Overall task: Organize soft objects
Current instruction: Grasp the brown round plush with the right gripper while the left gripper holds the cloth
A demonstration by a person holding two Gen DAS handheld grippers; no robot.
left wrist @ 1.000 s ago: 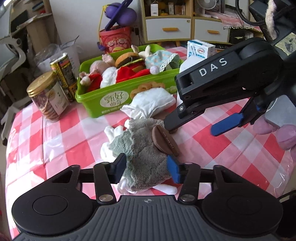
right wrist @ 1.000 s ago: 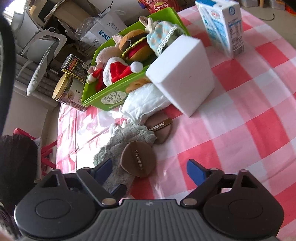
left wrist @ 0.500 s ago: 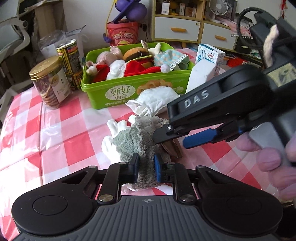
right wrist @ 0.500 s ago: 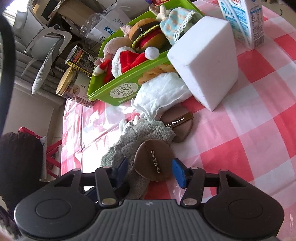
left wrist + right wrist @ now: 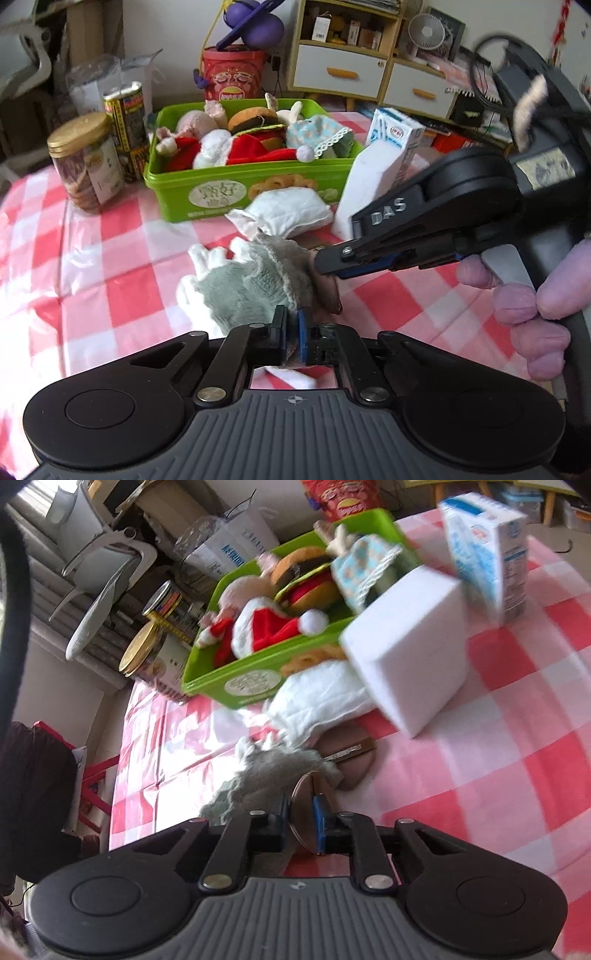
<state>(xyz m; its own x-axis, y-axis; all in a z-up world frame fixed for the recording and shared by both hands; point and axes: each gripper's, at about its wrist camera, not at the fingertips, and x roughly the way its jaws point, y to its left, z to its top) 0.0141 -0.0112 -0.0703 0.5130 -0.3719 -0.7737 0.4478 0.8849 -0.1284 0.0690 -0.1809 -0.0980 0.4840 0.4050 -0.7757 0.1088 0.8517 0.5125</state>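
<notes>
Grey knitted glove (image 5: pixel 255 284) lay crumpled on the red-and-white checked tablecloth (image 5: pixel 110 258), at about 6 o'clock from the green tub (image 5: pixel 221 192) of plush toys. The left gripper (image 5: pixel 291 328) had just closed, its jaws pinching the glove's near edge. The right gripper (image 5: pixel 301 821), seen at 3 o'clock in the left wrist view, had also just closed and clamped a brown powder puff (image 5: pixel 304 812) on edge. A second brown puff (image 5: pixel 354 764) rested at 1 o'clock from it, by a white cloth (image 5: pixel 321 701) and a white foam block (image 5: pixel 410 653).
</notes>
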